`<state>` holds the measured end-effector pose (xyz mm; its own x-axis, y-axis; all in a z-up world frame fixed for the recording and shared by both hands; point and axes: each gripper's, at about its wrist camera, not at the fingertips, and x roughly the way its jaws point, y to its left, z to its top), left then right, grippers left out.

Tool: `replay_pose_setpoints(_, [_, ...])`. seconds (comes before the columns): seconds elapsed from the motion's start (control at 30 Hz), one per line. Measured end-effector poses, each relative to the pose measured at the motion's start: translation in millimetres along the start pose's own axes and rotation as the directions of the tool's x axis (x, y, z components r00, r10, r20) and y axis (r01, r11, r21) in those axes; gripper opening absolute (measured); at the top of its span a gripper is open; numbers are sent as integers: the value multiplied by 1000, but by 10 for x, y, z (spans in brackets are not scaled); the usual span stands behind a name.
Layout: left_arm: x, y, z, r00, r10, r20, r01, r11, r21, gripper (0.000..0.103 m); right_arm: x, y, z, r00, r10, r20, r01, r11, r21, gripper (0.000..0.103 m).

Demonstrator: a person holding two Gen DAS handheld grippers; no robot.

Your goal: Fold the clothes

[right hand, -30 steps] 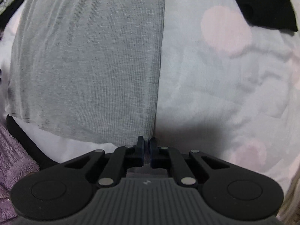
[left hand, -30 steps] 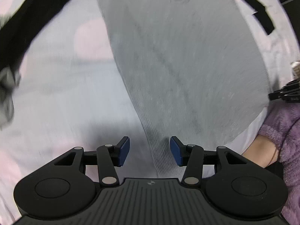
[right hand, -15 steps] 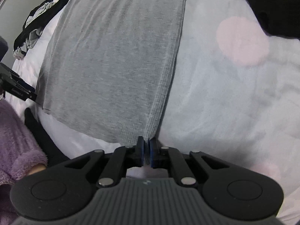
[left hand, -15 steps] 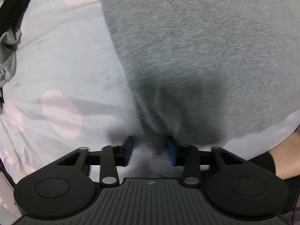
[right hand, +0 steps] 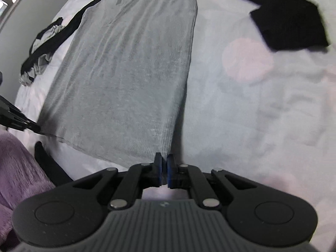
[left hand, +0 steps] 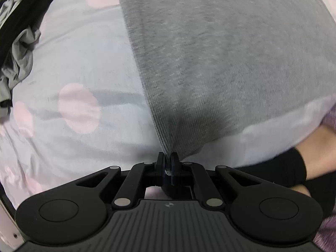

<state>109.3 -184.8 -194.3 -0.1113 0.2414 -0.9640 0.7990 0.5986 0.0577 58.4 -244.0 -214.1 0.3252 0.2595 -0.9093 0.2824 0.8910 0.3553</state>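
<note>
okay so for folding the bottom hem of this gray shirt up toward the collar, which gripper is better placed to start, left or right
Neither alone, it seems. The left gripper is shut on one bottom corner of the gray shirt; the right gripper pinches the other corner. Lifting both together would likely keep the hem level over the bedsheet.

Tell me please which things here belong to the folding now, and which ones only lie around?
In the job:
- grey shirt, flat on the bed
- left tongs, shut on its near left corner
- right tongs, shut at its near right corner

Lying about:
- crumpled grey-and-black garment
- dotted bedsheet
</note>
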Motion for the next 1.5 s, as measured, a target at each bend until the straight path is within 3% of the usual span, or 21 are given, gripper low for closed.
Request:
replay_pose_setpoints(0.1, [44, 37, -26, 1000, -11, 13, 11, 1000, 19, 3, -7, 107, -64, 998, -67, -18, 67, 998, -20, 5])
replay_pose_setpoints(0.3, [160, 245, -66, 997, -43, 58, 47, 997, -66, 5, 125, 222, -52, 984, -170, -48, 168, 985, -45, 5])
replay_pose_setpoints(0.37, [-1, 358, -81, 990, -87, 109, 97, 991, -95, 13, 102, 238, -34, 984, -174, -43, 172, 984, -44, 9])
replay_pose_setpoints(0.43, [-268, 425, -128, 971, -123, 205, 147, 984, -105, 19, 10, 250, -17, 984, -176, -16, 176, 984, -32, 14])
replay_pose_setpoints(0.5, [-551, 452, -130, 944, -142, 296, 178, 979, -97, 21, -110, 233, 11, 986, -164, 17, 164, 986, -20, 24])
replay_pose_setpoints(0.57, [-865, 415, -100, 903, -156, 400, 203, 976, -78, 25, -272, 172, 47, 985, -156, 67, 157, 988, -5, 25])
replay_pose_setpoints(0.7, [-1397, 204, -21, 794, -151, 589, 200, 980, -19, 28, -541, 12, 242, 963, -186, 194, 181, 983, 43, 27])
replay_pose_setpoints(0.77, [-1517, 20, 33, 748, -148, 647, 197, 980, -4, 34, -627, -79, 366, 945, -209, 252, 199, 978, 66, 39])
replay_pose_setpoints(0.8, [-1535, -26, 158, 733, -145, 664, 197, 980, -3, 36, -615, -119, 437, 938, -219, 268, 208, 976, 68, 45])
replay_pose_setpoints(0.9, [-1584, -157, 519, 690, -136, 711, 196, 981, -2, 39, -580, -240, 652, 916, -247, 317, 235, 969, 75, 50])
replay_pose_setpoints(0.93, [-1571, -167, 578, 683, -131, 719, 196, 981, -7, 41, -569, -280, 724, 908, -256, 333, 244, 967, 77, 52])
replay_pose_setpoints(1.07, [-1348, -163, 699, 682, -125, 721, 203, 979, -22, 46, -454, -463, 991, 881, -283, 380, 269, 959, 89, 59])
replay_pose_setpoints(1.27, [-1183, -208, 1066, 713, -106, 693, 187, 981, -43, 49, -47, -750, 1207, 895, -251, 368, 223, 968, 119, 64])
replay_pose_setpoints(1.33, [-1137, -174, 1190, 716, -89, 692, 187, 980, -68, 49, 88, -767, 1225, 896, -284, 343, 262, 959, 110, 63])
replay_pose_setpoints(1.37, [-1114, -157, 1252, 718, -80, 691, 187, 979, -80, 49, 155, -777, 1227, 895, -308, 324, 289, 952, 105, 58])
replay_pose_setpoints(1.4, [-1094, -136, 1311, 718, -74, 692, 190, 977, -93, 49, 222, -801, 1222, 894, -332, 300, 315, 943, 105, 41])
replay_pose_setpoints(1.5, [-1055, -19, 1452, 698, -75, 713, 229, 966, -122, 49, 256, -902, 1172, 883, -361, 299, 338, 933, 127, 15])
